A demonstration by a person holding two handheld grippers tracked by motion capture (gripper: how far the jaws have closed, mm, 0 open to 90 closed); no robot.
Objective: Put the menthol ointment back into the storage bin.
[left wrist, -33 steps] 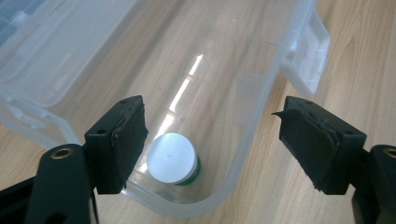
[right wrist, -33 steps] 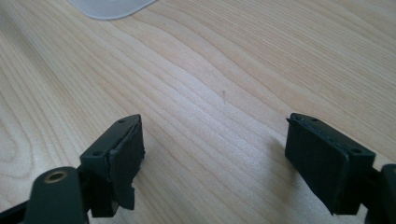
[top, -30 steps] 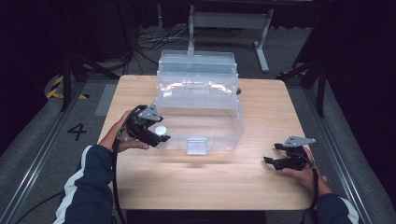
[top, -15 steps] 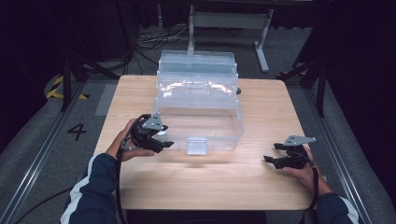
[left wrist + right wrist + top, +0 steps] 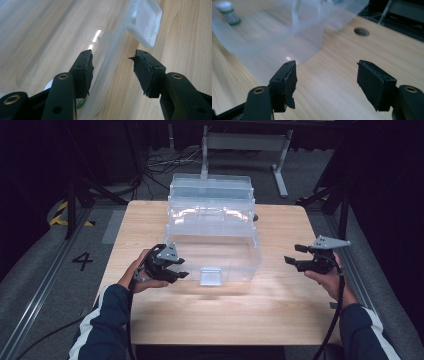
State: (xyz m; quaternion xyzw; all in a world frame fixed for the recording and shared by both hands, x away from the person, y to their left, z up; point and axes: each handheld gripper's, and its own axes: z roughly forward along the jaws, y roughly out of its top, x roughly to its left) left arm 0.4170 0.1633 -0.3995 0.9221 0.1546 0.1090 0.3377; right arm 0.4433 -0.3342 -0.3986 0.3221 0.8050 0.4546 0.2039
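Dark studio floor with cables surrounds a pale wooden table (image 5: 280, 320). From the high view we log a clear plastic tiered box (image 5: 212, 235) with its lid swung back, standing at the table's middle toward the far edge. Our left gripper (image 5: 172, 270) sits just beside the box's near left corner, jaws parted, holding nothing. Our right gripper (image 5: 295, 256) is on the right side of the table, apart from the box, jaws spread wide and empty.

Left gripper view: the two black jaws stand moderately apart, and the box's clear front wall (image 5: 112, 65) runs through the gap between them; whether either pad touches it we cannot tell. The white latch flap (image 5: 146, 22) lies beyond, and a small white and green object (image 5: 80, 102) peeks out behind the left jaw.

Right gripper view: jaws wide, bare wood between them. A small white bottle with a green band (image 5: 227, 12) stands inside the box at far left. A round hole (image 5: 361, 31) in the tabletop lies beyond.
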